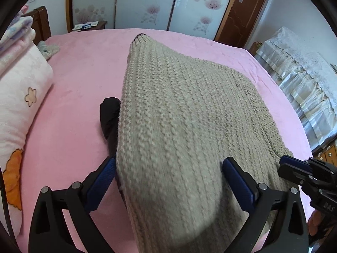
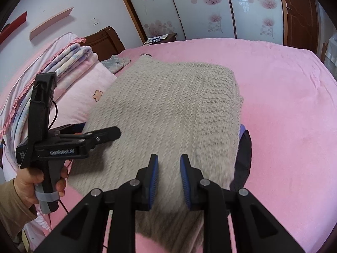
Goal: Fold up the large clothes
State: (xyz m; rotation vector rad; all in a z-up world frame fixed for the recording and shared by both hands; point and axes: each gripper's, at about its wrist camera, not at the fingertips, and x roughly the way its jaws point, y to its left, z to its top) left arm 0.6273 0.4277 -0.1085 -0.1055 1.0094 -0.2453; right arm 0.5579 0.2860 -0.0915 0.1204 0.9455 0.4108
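Both grippers are working the near end of the beige knit sweater [image 2: 164, 105], which lies along the middle of the pink bed [image 2: 284, 105], its far end reaching toward the headboard edge and the pillows [image 1: 21, 97] on the left side. The right gripper [image 2: 169, 181] has its 2 blue pads [image 2: 154, 181] drawn close with a fold of knit pinched between them, seemingly lifting that near edge so it can be carried over. The left gripper [image 1: 168, 187] has its jaws wide apart, the sweater bulging up between them but neither pad squeezing it, so it reads as let go or lining up a grab. A dark garment [image 1: 109, 118] peeks out beneath the sweater's side, probably waiting its turn
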